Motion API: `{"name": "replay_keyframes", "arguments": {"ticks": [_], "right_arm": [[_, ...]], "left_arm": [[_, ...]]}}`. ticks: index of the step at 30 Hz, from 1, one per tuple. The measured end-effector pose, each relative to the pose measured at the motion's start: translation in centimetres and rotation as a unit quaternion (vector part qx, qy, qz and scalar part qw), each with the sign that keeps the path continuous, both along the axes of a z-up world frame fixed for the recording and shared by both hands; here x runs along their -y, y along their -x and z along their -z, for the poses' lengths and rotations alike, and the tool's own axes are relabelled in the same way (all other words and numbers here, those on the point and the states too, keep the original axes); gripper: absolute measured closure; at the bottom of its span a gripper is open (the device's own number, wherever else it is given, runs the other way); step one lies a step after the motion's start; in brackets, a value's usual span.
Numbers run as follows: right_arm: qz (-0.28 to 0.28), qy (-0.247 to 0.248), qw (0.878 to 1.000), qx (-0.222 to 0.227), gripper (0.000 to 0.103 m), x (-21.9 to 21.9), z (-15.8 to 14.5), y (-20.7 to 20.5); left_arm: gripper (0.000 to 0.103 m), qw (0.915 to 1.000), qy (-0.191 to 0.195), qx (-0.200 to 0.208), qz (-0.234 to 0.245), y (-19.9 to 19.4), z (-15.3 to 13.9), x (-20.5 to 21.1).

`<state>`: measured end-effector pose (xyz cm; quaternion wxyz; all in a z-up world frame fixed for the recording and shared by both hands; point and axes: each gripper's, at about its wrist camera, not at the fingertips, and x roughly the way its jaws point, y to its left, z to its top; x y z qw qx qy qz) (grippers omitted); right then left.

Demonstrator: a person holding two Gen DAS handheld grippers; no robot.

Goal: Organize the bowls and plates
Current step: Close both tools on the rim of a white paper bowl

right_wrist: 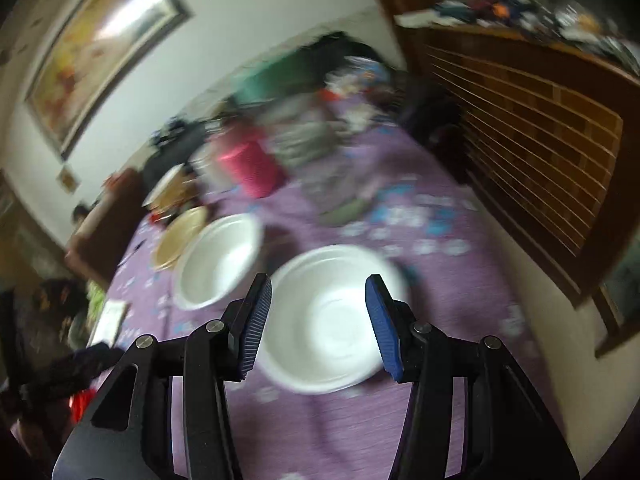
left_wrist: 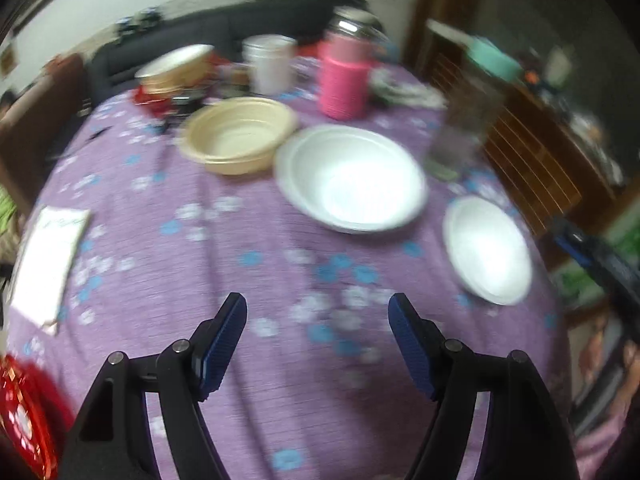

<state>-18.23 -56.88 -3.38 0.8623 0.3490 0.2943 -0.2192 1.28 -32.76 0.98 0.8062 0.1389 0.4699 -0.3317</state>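
The left tool (left_wrist: 318, 312) hangs over bare purple cloth with its jaws spread wide and nothing between them. Ahead of it on the counter (left_wrist: 240, 360) sit a big white bowl (left_wrist: 352, 178), a small white bowl (left_wrist: 490, 250) off to its right near the edge, and a tan bowl (left_wrist: 240, 134) beyond to the left, with a pink jug (left_wrist: 344, 80) behind. The right tool (right_wrist: 318, 294) stands open too, empty, just above the small white bowl (right_wrist: 328, 320); the blur makes it hard to say whether it touches.
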Motion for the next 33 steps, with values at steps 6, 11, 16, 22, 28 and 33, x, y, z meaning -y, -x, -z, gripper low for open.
{"name": "replay_keyframes", "arguments": {"ticks": [6, 11, 16, 22, 28, 33], "right_arm": [[0.022, -0.046, 0.999, 0.014, 0.054, 3.6, 3.1, 0.1], [0.011, -0.097, 0.995, 0.025, 0.054, 4.1, 5.3, -0.3], [-0.010, -0.123, 0.992, 0.030, 0.054, 4.2, 6.0, -0.8], [-0.011, -0.150, 0.988, 0.037, 0.054, 4.3, 6.8, -1.0], [-0.017, -0.150, 0.988, 0.041, 0.054, 4.0, 6.9, -1.2], [-0.015, -0.149, 0.988, 0.033, 0.062, 4.0, 7.4, -1.4]], "left_arm": [[0.029, 0.9996, -0.010, -0.019, 0.018, 1.1, 1.9, 5.9], [0.029, 0.9993, -0.020, -0.031, 0.002, 0.5, 3.3, 8.4], [0.029, 0.9987, -0.029, -0.041, -0.003, 0.0, 4.6, 10.6], [0.029, 0.9971, -0.048, -0.059, 0.002, 0.2, 6.4, 12.5], [0.029, 0.9960, -0.053, -0.070, 0.013, 0.7, 7.6, 13.5], [0.058, 0.9963, -0.051, -0.066, 0.020, 0.8, 7.8, 14.1]]}}
